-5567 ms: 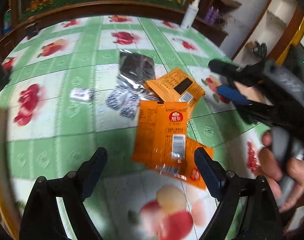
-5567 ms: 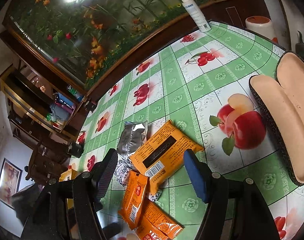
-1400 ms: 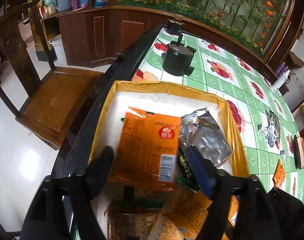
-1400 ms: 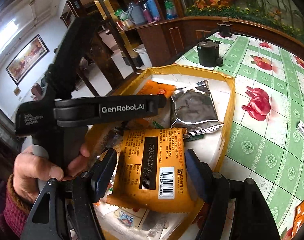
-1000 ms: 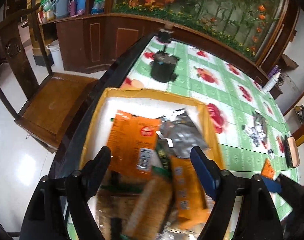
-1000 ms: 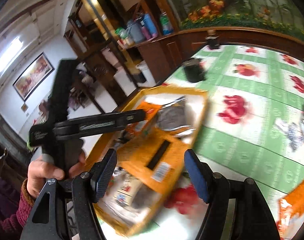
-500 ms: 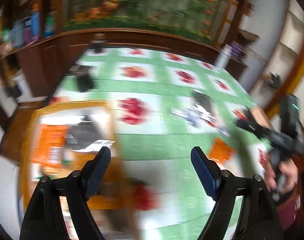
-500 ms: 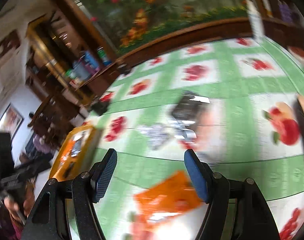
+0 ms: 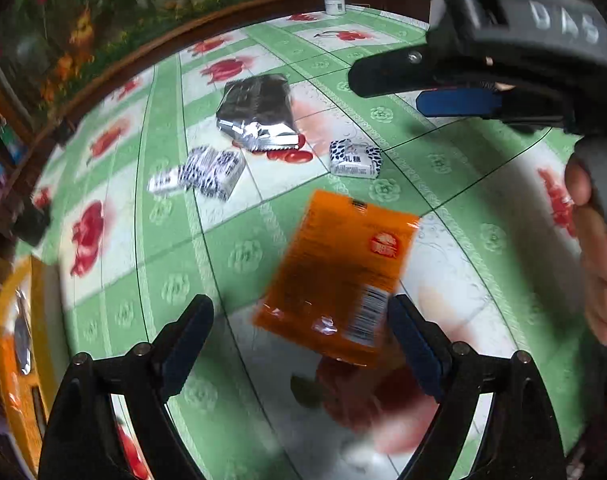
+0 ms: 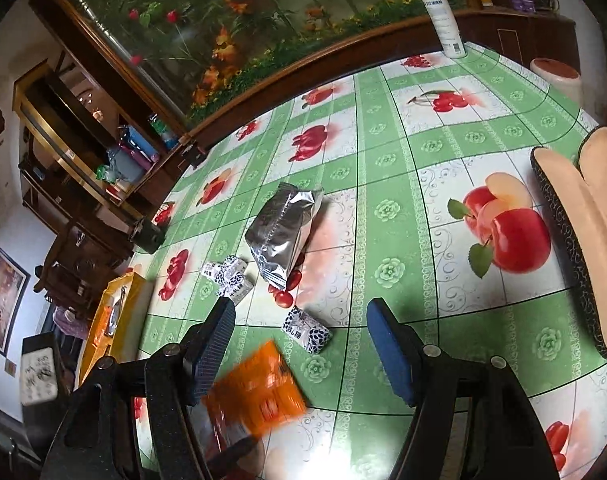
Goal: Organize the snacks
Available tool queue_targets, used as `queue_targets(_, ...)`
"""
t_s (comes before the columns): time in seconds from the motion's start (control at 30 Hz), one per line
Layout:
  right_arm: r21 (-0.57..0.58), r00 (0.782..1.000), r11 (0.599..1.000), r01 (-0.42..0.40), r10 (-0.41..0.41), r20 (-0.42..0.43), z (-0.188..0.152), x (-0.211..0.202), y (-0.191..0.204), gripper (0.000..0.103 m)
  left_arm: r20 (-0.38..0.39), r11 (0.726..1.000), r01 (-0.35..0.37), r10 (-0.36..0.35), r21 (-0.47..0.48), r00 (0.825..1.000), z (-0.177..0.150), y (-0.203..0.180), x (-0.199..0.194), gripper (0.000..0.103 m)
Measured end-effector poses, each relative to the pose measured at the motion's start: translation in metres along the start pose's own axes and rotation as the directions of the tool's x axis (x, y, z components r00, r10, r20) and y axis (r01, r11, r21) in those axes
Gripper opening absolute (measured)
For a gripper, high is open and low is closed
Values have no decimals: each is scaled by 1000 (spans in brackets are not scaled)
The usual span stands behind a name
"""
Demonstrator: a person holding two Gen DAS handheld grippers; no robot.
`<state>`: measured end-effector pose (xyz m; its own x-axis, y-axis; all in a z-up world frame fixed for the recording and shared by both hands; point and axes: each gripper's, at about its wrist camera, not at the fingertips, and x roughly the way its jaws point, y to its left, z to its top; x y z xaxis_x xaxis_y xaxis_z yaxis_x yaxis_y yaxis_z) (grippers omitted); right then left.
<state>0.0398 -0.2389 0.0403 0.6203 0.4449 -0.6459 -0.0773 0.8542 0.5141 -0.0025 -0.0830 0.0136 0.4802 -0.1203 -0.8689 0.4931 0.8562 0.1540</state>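
Note:
An orange snack packet [image 9: 335, 276] lies flat on the green fruit-print tablecloth, just ahead of and between the fingers of my left gripper [image 9: 299, 344]. Its jaws are opening and the pads press on nothing. A silver packet [image 9: 259, 114] lies beyond it, with small black-and-white candies [image 9: 207, 170] and one more candy [image 9: 355, 158] nearby. My right gripper [image 10: 303, 344] stands open above a single candy [image 10: 305, 328], holding nothing, with the silver packet [image 10: 283, 232] farther ahead. The orange packet [image 10: 255, 396] shows blurred by its left finger. In the left wrist view the right gripper [image 9: 403, 88] hovers at the upper right.
The yellow tray [image 10: 103, 320] with packed snacks sits at the table's left end, also in the left wrist view as tray [image 9: 7, 320]. An open glasses case [image 10: 575, 232] lies at the right. A white spray bottle [image 10: 443, 12] stands at the far edge. A black device [image 10: 147, 236] sits beyond the tray.
Both grippers let go of their orange packets over the yellow tray, then swung right across the table to the loose snacks. The left jaws stand a little wider.

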Motion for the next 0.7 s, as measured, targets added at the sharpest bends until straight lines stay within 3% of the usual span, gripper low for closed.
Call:
queue_targets(0.13,-7,1000,1000,4,-4,-9,0,4,1,73,30,997,70,-68,-45,997,4,4,6,88)
queue_targets(0.23,-25,1000,999,22,-23,-16,-1,8,2,73,90,987,113,-103,-115,991,0,19,7,68)
queue_targets(0.3,-29,999,999,36,-37,-30,-2,14,2,73,106,987,93,-79,-132,991,-1,24,8,64)
queue_targets(0.5,-51,997,997,56,-58,-46,-2,23,3,73,127,976,128,-106,-175,986,-12,48,0,54)
queue_targets(0.57,-71,997,996,59,-63,-52,-3,26,7,73,139,976,128,-104,-178,985,-15,54,-4,37)
queue_targets(0.7,-132,996,989,66,-74,-54,-7,29,17,73,143,968,140,-112,-206,983,-21,66,-5,35)
